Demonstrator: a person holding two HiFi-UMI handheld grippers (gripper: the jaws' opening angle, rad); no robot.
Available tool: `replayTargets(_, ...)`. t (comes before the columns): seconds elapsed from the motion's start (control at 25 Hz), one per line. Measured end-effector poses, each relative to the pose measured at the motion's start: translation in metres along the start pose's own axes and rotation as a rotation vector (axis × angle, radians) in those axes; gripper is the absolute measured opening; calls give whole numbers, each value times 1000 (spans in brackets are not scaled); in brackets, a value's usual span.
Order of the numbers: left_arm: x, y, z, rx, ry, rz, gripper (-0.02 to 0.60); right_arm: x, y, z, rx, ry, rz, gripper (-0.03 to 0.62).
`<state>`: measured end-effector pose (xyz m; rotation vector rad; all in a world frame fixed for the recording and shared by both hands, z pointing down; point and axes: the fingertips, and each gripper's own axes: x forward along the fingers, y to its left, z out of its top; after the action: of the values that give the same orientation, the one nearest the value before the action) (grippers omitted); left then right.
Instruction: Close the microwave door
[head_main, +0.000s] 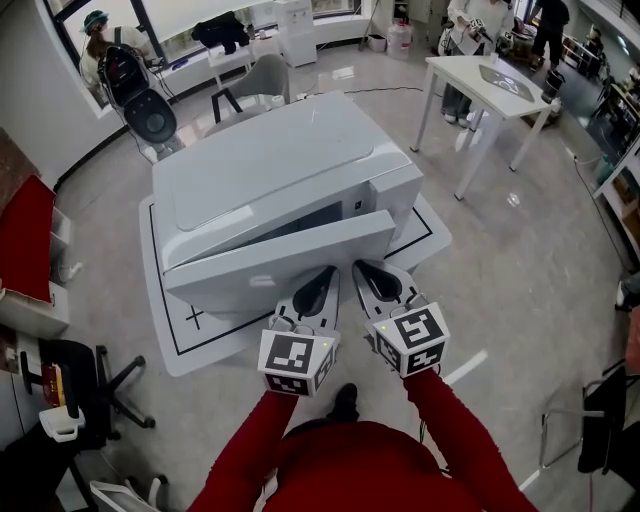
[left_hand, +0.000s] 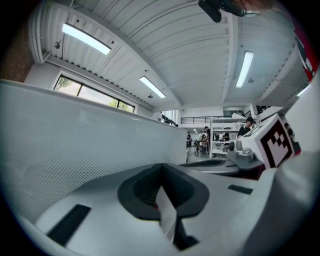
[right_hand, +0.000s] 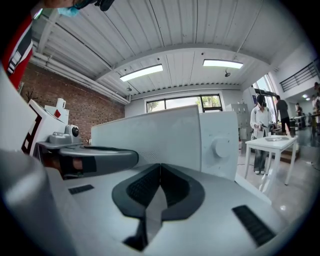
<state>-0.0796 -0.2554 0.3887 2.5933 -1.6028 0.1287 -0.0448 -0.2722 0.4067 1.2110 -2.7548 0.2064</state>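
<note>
Microwave sits white and boxy in the middle of the head view, on a white board marked with a black line. Door is not shut: it stands ajar, swung a little out from the body, with a dark gap showing behind its upper edge. Both grippers are low at the door's outer face, side by side. Left gripper has its jaws pressed together, tips meeting, nothing between them. Right gripper is the same, jaws closed tip to tip and empty. Whether either tip actually touches the door, I cannot tell; they are right at it.

From the left gripper view, the door fills the left side as a pale panel with fine dotted mesh, and the right gripper shows its marker cube just beside. From the right gripper view, the door stands ahead with the knob on the panel to its right. Red sleeves run back from both grippers. White table stands well apart, beyond the microwave.
</note>
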Motion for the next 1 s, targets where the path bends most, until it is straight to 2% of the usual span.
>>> replayTargets(0.16,6,9,0,-8,0,24,11,12,-6,2,6,3,-9,14)
replayTargets(0.48,14,28,-1,-73,2,66,11,29,-14,3,2,17,-15,14)
replayTargets(1.0,18,28,0,-41,25,108,11,34,-16,5,22,22,-44,14)
